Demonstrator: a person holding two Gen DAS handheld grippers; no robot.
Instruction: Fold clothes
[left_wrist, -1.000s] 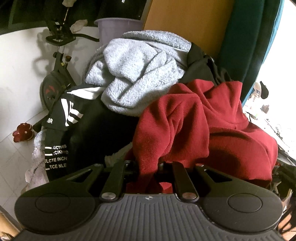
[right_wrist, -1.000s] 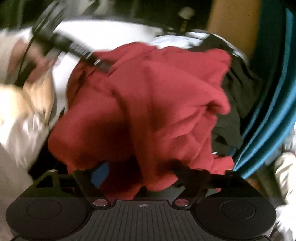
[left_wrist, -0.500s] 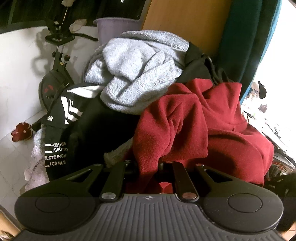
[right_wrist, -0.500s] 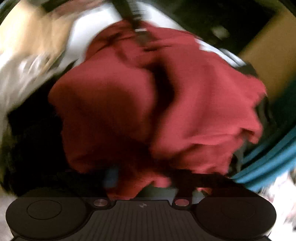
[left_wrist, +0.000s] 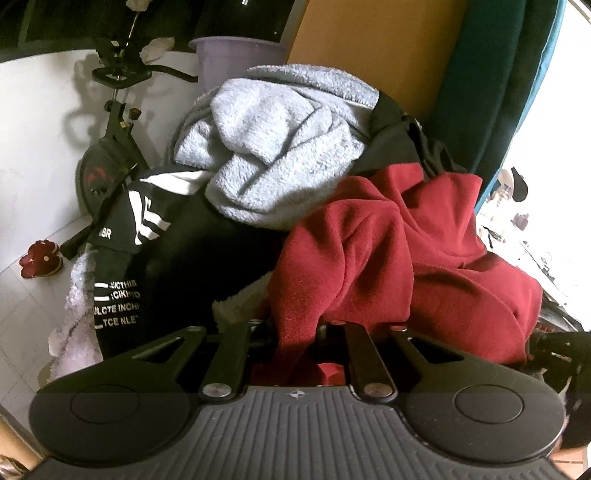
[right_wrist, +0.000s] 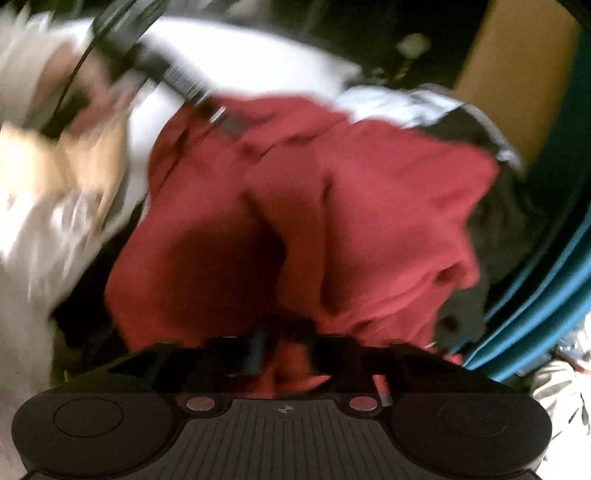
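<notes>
Jaws of the left gripper (left_wrist: 295, 332) stay clamped on a fold of the red fleece (left_wrist: 388, 258), which rises from them and spreads far and right over the clothes pile (left_wrist: 280, 147). Nearer its right side, the right gripper (right_wrist: 284, 350) has just been opening, fleece between its jaws; whether it grips is too blurred to tell. Since before, its view has rolled.

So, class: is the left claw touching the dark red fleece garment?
Touching. In the left wrist view the left claw is shut on a fold of the dark red fleece garment.
</notes>
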